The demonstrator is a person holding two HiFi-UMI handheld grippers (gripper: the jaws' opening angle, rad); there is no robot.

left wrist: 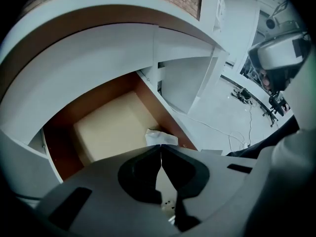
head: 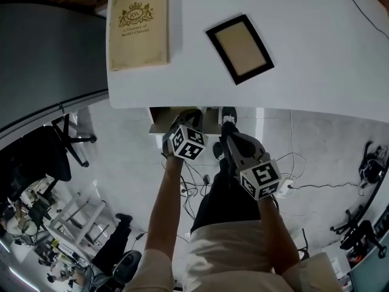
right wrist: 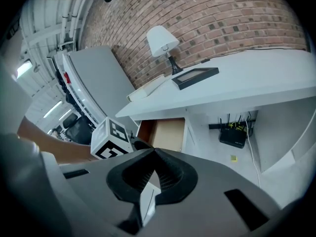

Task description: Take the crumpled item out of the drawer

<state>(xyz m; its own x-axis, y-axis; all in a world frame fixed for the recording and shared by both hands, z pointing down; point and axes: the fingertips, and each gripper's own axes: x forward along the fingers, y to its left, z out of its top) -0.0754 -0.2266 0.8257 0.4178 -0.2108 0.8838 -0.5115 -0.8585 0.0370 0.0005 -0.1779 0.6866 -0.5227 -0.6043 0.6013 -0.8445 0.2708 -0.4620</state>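
Observation:
The drawer (left wrist: pixel 106 125) under the white desk (head: pixel 304 72) stands pulled out, with brown walls and a pale bottom. A white crumpled item (left wrist: pixel 159 136) shows by the drawer's right wall. My left gripper (left wrist: pixel 160 147) is shut, and its fingertips meet on the item's near edge; the jaws hide its lower part. In the head view the left gripper (head: pixel 184 120) reaches over the drawer (head: pixel 159 119). My right gripper (right wrist: pixel 154 153) is shut on nothing and hangs back from the desk, to the right of the left one (head: pixel 226 137).
A tan book (head: pixel 138 27) and a black picture frame (head: pixel 239 48) lie on the desk top. A white lamp (right wrist: pixel 162 41) stands by the brick wall. A black router (right wrist: pixel 232 135) sits under the desk. Cables (head: pixel 304 184) trail on the floor, and an office chair (head: pixel 64 142) is at the left.

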